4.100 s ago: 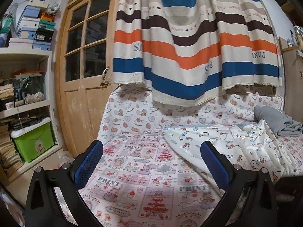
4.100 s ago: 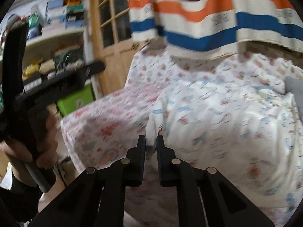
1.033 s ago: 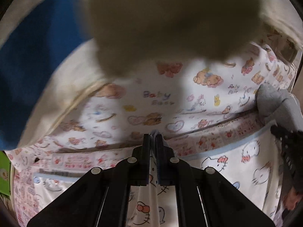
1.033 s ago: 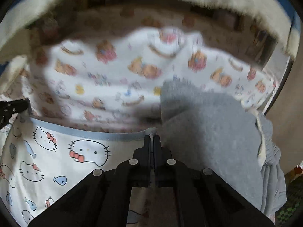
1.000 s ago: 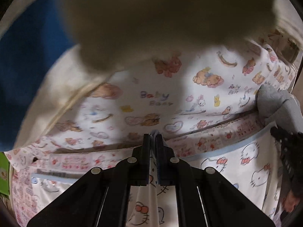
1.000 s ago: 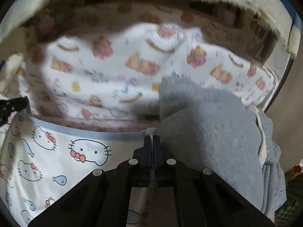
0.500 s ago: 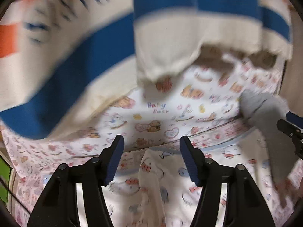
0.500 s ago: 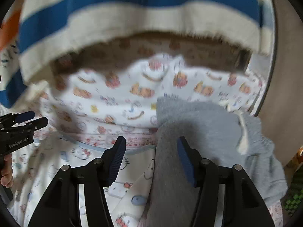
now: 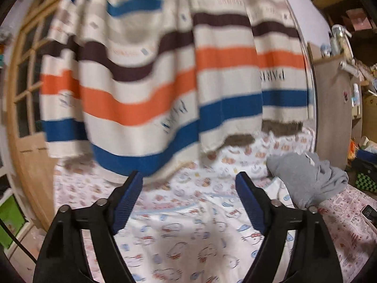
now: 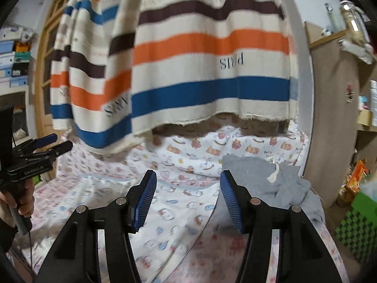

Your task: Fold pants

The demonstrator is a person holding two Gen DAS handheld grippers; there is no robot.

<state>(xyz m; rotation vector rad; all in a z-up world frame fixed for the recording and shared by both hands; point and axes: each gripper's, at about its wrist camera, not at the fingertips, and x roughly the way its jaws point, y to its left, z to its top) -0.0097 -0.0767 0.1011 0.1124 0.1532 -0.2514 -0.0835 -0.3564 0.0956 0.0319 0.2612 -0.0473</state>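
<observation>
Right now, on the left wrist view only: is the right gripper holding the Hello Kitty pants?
Observer: No. The right gripper is open. Its jaws have just been opening, with nothing between the pads. The pants lie spread below.
Operator: What's to its right?
Observer: A grey garment with a white drawstring on top.
Operator: And my left gripper from there?
Observer: The left gripper sits far left in a hand, apart from the pants. Its jaws have just been opening.

striped curtain (image 9: pixel 165 82): top cut off by frame, lettering smeared | pants (image 9: pixel 188 240) below curtain: print blurred, near edge cropped | grey garment (image 10: pixel 266 181) right of pants: lower part hidden behind gripper arm
</observation>
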